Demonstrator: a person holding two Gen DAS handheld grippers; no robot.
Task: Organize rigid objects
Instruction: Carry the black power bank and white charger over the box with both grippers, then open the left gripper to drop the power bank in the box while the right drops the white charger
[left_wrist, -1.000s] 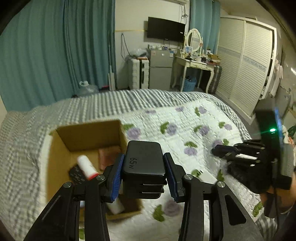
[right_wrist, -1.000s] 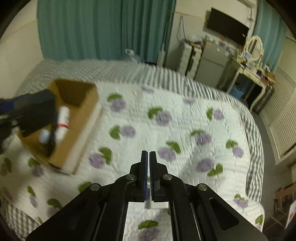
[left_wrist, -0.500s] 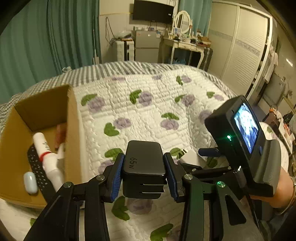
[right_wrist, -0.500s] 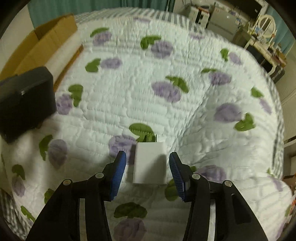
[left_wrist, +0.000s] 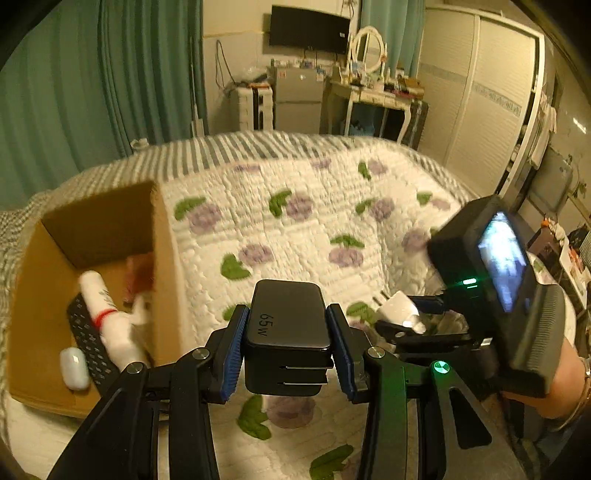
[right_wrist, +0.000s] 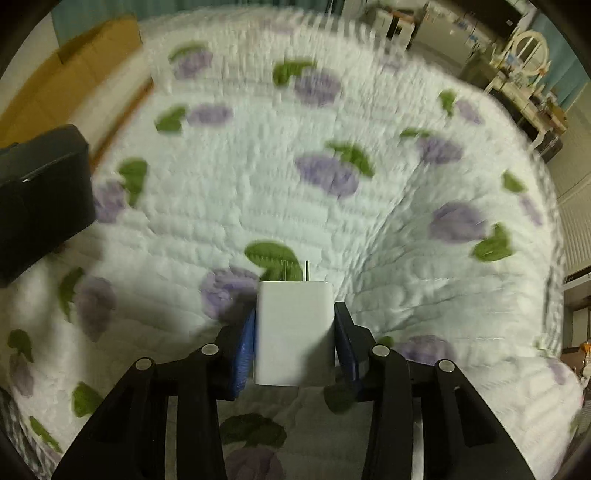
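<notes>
Left wrist view: the left tool (left_wrist: 286, 345) is clamped on a black charger (left_wrist: 287, 325) marked 65W, held above the quilted bed (left_wrist: 295, 229), just beside a cardboard box (left_wrist: 162, 258) near the bed's left edge. Right wrist view: the right tool (right_wrist: 294, 341) is clamped on a white charger (right_wrist: 294, 328), prongs pointing forward, over the bed's middle.
</notes>
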